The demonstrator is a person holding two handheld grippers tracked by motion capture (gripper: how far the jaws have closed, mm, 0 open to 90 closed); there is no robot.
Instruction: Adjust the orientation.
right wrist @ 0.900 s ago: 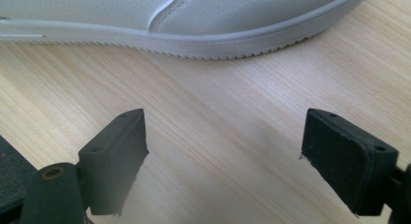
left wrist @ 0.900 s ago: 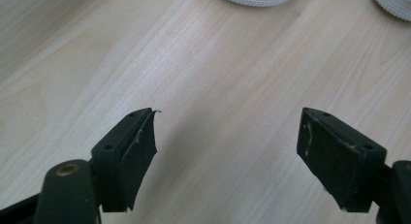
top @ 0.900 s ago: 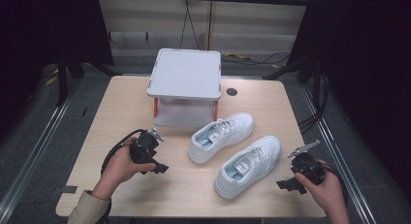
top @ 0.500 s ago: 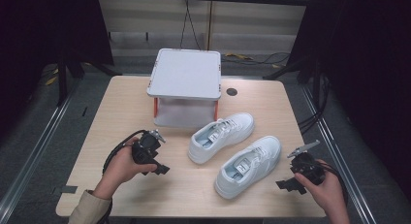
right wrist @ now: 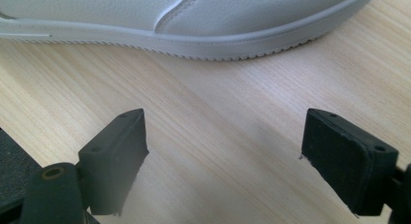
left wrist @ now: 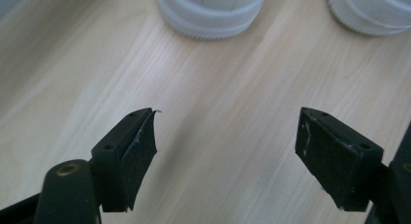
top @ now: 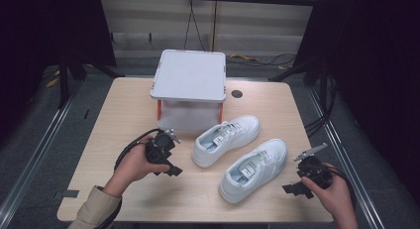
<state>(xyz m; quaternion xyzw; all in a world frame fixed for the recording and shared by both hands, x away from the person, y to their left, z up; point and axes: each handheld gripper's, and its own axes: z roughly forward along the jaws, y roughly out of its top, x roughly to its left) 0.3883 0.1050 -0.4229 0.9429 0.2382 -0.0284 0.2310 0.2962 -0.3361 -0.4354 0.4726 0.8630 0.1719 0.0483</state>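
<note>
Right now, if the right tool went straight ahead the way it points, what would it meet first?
Probably the side of the nearer white shoe; the right tool is open, with bare table between, though depth is uncertain.

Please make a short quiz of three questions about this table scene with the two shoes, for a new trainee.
1. True or false: the left gripper holds a shoe.
2. Which white low-top sneaker lies nearer the right gripper: A, the one by the white-topped stand with red legs, or B, the one toward the wooden table's near edge?
3. What lies between each gripper's jaws?

Key
1. False: its jaws stand open and empty.
2. B, the nearer sneaker; the farther sneaker lies by the stand.
3. Only bare tabletop.
</note>
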